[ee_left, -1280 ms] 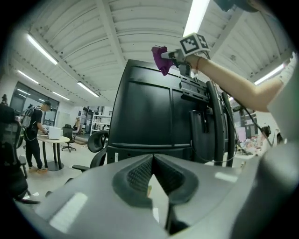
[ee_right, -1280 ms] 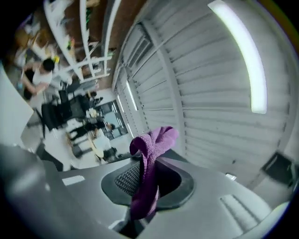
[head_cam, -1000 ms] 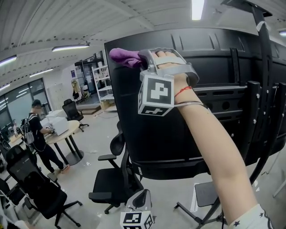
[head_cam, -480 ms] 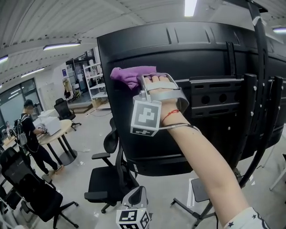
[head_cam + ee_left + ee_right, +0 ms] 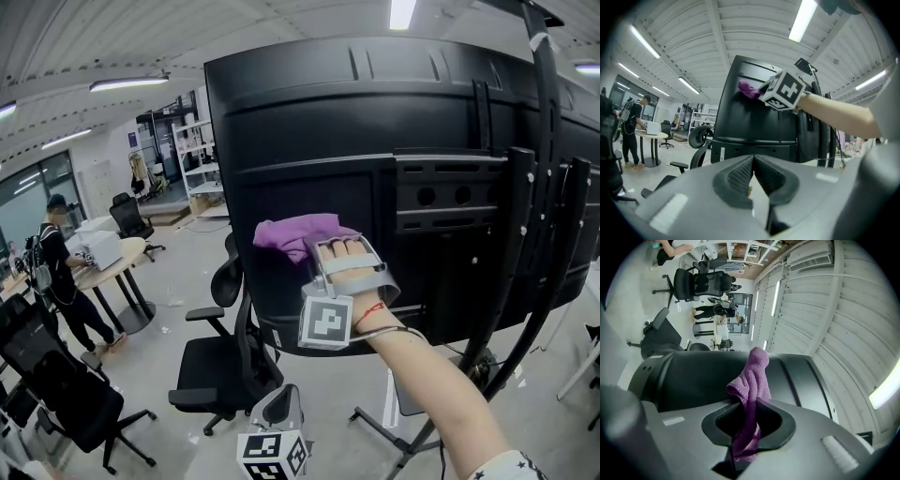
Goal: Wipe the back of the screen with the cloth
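The big black screen [image 5: 309, 122] on its stand fills the head view, its back towards me. My right gripper [image 5: 317, 247] is shut on a purple cloth [image 5: 295, 234] and holds it against the lower left of that back panel. In the right gripper view the cloth [image 5: 752, 385] hangs pinched between the jaws, lying on the dark panel [image 5: 689, 380]. My left gripper [image 5: 277, 422] hangs low below the screen, shut with nothing in it [image 5: 753, 161]. From there the screen [image 5: 740, 122] and the cloth [image 5: 748, 88] show ahead.
A black office chair [image 5: 220, 356] stands under the screen's left edge. The mounting bracket [image 5: 450, 187] and stand poles [image 5: 553, 206] run down the right of the panel, with stand legs [image 5: 375, 427] on the floor. A person [image 5: 56, 272] stands by a round table [image 5: 108, 262] at left.
My right gripper has carried the cloth down the back panel, from the top left edge to the lower part. The left gripper has stayed low.
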### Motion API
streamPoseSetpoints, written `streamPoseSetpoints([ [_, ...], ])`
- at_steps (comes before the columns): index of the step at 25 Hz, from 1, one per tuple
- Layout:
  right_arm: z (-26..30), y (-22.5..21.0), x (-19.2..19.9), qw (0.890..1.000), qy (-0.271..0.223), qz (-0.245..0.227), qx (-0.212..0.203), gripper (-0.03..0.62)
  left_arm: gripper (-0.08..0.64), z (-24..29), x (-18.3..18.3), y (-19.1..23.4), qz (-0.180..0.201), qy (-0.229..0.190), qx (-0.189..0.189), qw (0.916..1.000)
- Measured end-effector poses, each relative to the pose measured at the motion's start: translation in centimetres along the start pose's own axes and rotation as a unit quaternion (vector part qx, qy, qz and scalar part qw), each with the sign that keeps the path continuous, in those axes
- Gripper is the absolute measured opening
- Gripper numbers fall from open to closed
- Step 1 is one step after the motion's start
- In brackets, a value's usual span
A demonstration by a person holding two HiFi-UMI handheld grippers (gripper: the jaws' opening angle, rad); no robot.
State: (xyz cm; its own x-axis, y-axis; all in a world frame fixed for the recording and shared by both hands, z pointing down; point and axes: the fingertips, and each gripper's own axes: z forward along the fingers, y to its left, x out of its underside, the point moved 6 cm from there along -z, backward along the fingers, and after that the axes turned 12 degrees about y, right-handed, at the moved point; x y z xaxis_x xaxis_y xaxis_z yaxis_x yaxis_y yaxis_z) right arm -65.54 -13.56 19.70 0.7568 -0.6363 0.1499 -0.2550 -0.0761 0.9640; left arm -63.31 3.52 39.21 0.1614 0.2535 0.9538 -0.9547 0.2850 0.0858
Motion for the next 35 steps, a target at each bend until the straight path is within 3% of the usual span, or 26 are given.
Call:
streamPoseSetpoints([
  [6, -2.8, 8.5, 1.9, 0.997, 0.015, -0.008, -0.069, 0.061, 0.008, -0.2, 0.9, 0.3, -0.003, 0.001, -0.007, 1.0000],
  [12, -4.9, 15.4, 4.3, 0.988, 0.037, -0.033, -0.146, 0.061, 0.008, 0.0, 2.0, 0.4, -0.005, 0.015, -0.014, 0.9998],
  [14, -5.1, 16.5, 4.9, 0.985, 0.043, -0.034, -0.162, 0.063, 0.008, 0.2, 2.3, 0.1, -0.004, 0.020, -0.012, 0.9997],
  [20, -5.6, 16.0, 5.3, 0.988, 0.021, 0.004, -0.155, 0.061, 0.008, 0.2, 1.9, -1.4, -0.001, 0.025, -0.010, 0.9996],
  [23, -7.5, 14.8, 6.6, 0.983, 0.008, 0.079, -0.164, 0.061, 0.008, -0.2, 1.3, -3.0, 0.003, 0.023, -0.011, 0.9997],
  [25, -9.6, 13.2, 8.4, 0.974, -0.005, 0.149, -0.169, 0.061, 0.008, -0.4, 1.2, -4.7, 0.008, 0.022, -0.009, 0.9997],
  [29, -14.7, 10.8, 14.4, 0.951, -0.022, 0.256, -0.170, 0.060, 0.008, -0.7, 1.9, -9.6, 0.023, 0.028, -0.001, 0.9994],
  [35, -22.9, 8.1, 25.8, 0.910, -0.007, 0.374, -0.180, 0.060, 0.008, -0.2, 3.6, -19.7, 0.028, 0.035, 0.029, 0.9986],
])
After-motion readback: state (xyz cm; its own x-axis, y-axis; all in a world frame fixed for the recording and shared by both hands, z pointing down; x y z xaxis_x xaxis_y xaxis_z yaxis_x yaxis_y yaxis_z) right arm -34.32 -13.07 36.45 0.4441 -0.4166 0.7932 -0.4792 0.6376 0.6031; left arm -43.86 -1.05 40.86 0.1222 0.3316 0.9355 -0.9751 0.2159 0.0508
